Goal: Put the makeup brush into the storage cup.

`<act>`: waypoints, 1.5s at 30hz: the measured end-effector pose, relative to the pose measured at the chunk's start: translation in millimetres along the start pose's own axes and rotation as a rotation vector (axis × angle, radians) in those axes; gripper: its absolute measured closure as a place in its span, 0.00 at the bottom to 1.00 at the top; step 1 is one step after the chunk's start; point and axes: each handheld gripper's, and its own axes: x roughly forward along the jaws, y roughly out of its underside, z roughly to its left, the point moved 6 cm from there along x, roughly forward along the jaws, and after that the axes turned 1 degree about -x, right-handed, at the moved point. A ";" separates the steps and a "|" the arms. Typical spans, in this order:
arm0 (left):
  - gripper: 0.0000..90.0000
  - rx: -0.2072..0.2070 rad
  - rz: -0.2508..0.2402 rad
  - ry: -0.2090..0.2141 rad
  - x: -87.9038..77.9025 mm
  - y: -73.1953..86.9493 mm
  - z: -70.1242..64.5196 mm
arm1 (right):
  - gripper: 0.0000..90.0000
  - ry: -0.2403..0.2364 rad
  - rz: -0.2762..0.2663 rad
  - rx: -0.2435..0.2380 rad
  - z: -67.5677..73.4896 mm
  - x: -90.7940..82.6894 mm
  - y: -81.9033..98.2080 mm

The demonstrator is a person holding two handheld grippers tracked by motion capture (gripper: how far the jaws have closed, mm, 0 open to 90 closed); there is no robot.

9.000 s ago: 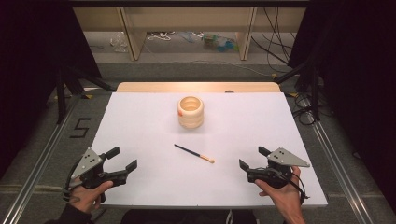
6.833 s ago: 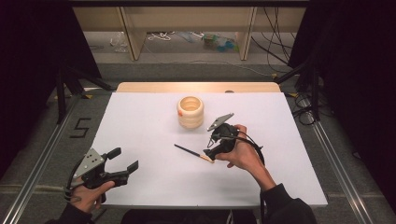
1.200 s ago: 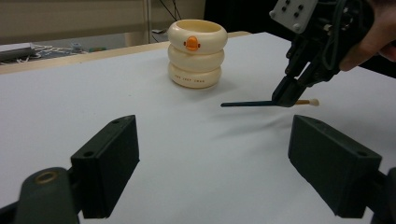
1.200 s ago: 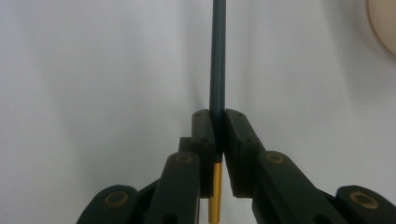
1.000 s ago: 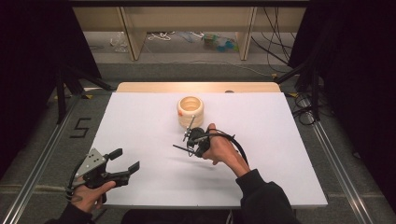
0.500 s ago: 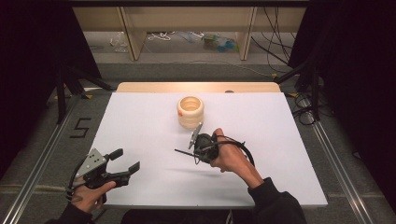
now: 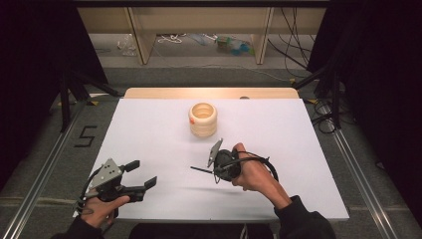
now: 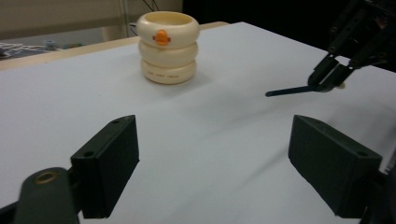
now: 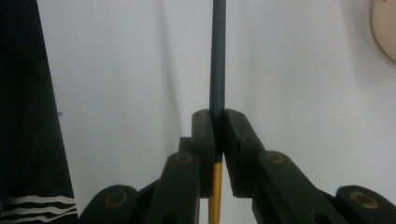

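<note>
A thin brush with a dark handle (image 7: pixel 200 170) and a gold ferrule hangs a little above the white table, casting a shadow beneath. My right gripper (image 7: pixel 217 172) is shut on it near the ferrule, the handle sticking out to the left. In the right gripper view the handle (image 9: pixel 218 56) runs straight up from the closed right gripper (image 9: pixel 218 128). A cream ringed cup (image 7: pixel 202 119) with an orange dot stands at the back centre, apart from the brush. My left gripper (image 7: pixel 141 175) rests open at the near left with nothing between its fingers. From the left gripper (image 8: pixel 212 172), the cup (image 8: pixel 168 46) and brush (image 8: pixel 289 90) lie ahead.
The white table sheet (image 7: pixel 298 144) ends at a wooden strip (image 7: pixel 209 93) along the back. Metal rails run along both sides of the table. Dark curtains and cables flank it, and shelf legs stand beyond the far edge.
My right gripper has carried the brush to the right and toward the near edge, away from the cup. The left gripper has stayed put.
</note>
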 end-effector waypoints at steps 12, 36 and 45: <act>0.17 0.093 0.119 0.133 16.9 1.3 -31.1 | 0.93 -0.024 -0.002 -0.080 14.1 0.6 -9.3; 0.22 0.176 0.282 0.270 45.2 12.2 -61.8 | 0.93 -0.058 0.007 -0.201 41.5 3.6 -24.5; 0.25 0.196 0.313 0.281 53.6 12.5 -68.3 | 0.93 -0.071 0.009 -0.202 49.7 3.0 -28.0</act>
